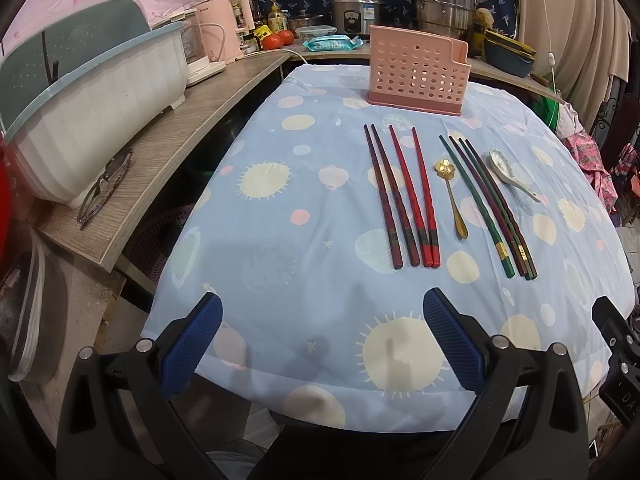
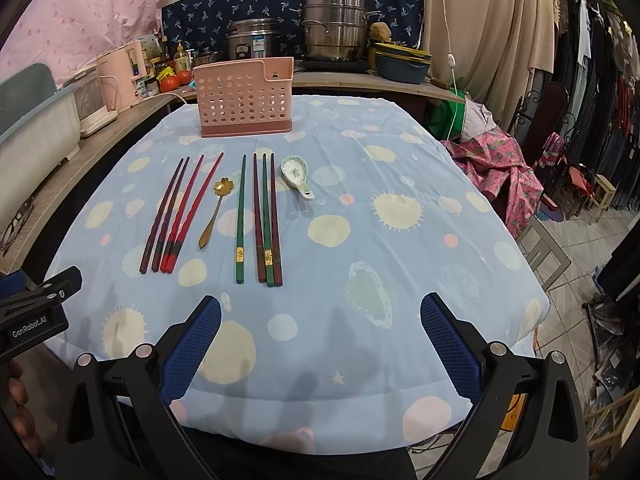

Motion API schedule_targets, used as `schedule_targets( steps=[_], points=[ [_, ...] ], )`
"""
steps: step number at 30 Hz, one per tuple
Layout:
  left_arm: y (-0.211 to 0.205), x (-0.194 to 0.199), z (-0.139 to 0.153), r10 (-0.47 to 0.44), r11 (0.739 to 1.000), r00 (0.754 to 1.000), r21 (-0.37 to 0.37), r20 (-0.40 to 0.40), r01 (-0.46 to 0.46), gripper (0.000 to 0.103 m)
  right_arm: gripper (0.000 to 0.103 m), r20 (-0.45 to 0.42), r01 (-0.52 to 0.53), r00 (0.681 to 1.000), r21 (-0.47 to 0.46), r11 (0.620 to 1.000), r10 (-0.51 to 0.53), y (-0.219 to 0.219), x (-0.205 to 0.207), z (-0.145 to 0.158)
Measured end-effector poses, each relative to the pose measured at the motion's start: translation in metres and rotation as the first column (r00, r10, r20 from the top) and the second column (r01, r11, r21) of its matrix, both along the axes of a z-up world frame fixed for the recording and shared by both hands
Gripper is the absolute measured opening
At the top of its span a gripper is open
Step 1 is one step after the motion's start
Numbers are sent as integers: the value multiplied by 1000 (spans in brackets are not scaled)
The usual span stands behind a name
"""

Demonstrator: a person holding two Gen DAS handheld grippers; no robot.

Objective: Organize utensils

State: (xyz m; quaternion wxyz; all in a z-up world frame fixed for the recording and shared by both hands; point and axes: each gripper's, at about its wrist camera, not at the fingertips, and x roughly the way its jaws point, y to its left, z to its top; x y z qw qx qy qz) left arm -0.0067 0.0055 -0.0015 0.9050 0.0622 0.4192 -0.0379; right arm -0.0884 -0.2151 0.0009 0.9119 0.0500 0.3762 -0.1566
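A pink perforated utensil holder (image 1: 416, 70) (image 2: 245, 96) stands at the far side of the blue-clothed table (image 1: 304, 240) (image 2: 380, 264). In front of it lie dark and red chopsticks (image 1: 404, 200) (image 2: 176, 216), a gold flower spoon (image 1: 450, 196) (image 2: 214, 212), green and maroon chopsticks (image 1: 490, 204) (image 2: 260, 220) and a white ceramic spoon (image 1: 510, 174) (image 2: 297, 176). My left gripper (image 1: 322, 312) is open and empty above the table's near edge. My right gripper (image 2: 320, 312) is open and empty, also at the near edge.
A wooden shelf (image 1: 168, 148) on the left carries a white dish tub (image 1: 92, 120), glasses (image 1: 106, 188) and a pink kettle (image 1: 226, 32). Steel pots (image 2: 334, 26) stand behind the table. Clothes (image 2: 500, 168) and a chair are at the right.
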Motion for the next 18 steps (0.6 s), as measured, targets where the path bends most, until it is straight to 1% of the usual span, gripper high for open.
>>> schedule_targets(
  steps=[18],
  points=[
    [0, 2, 1, 2, 1000, 1000, -15, 3, -2, 96, 96, 6, 11, 1000, -12, 1000, -11, 1, -2, 2]
  ],
)
